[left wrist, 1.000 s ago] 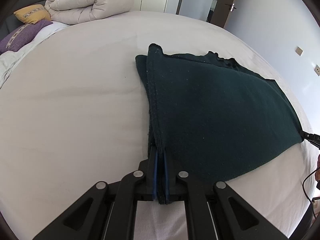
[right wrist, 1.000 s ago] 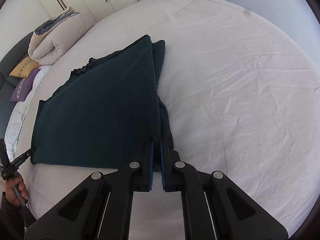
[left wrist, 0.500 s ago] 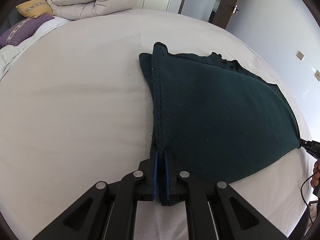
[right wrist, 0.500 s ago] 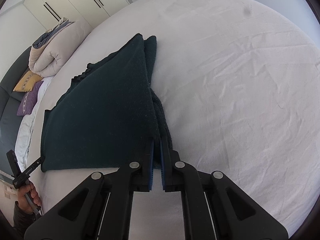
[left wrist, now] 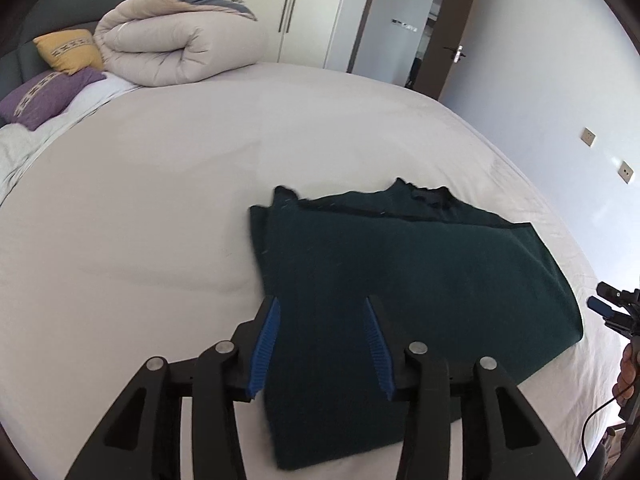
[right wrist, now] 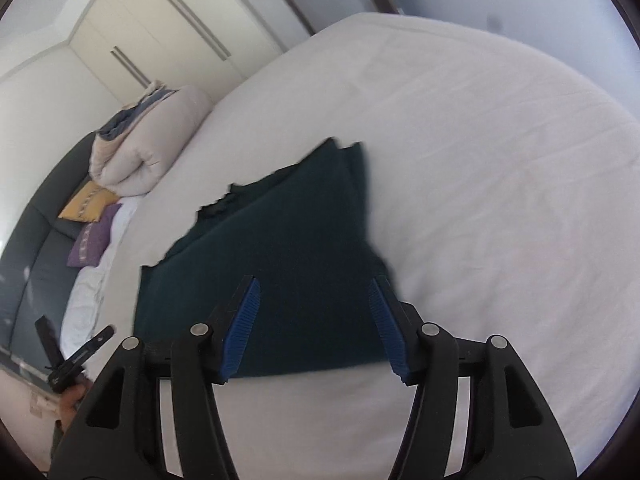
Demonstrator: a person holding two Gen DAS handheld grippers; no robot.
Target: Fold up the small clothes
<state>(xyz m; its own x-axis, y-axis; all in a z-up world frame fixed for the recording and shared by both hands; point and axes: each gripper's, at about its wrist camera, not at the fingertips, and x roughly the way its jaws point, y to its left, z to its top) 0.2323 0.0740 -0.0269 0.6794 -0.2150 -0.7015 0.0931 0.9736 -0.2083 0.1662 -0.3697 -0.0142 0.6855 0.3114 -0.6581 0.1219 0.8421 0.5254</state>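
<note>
A dark green knitted garment [left wrist: 400,280] lies folded flat on the white bed [left wrist: 140,220]. It also shows in the right wrist view [right wrist: 288,248]. My left gripper [left wrist: 322,308] is open and empty, raised above the garment's near left corner. My right gripper [right wrist: 314,288] is open and empty, raised above the garment's near right corner. The blue pads [left wrist: 266,340] of both grippers are bare. The right gripper [left wrist: 612,312] shows at the right edge of the left wrist view, and the left gripper [right wrist: 76,352] at the lower left of the right wrist view.
A rolled beige duvet [left wrist: 180,48] lies at the head of the bed, with a yellow cushion [left wrist: 70,50] and a purple cushion [left wrist: 48,94] beside it. A dark headboard [right wrist: 32,248], wardrobes [right wrist: 168,32] and a door [left wrist: 452,48] stand beyond.
Both grippers have opened and let go of the garment's near corners. The garment has dropped flat on the bed. Both grippers have lifted and pulled back.
</note>
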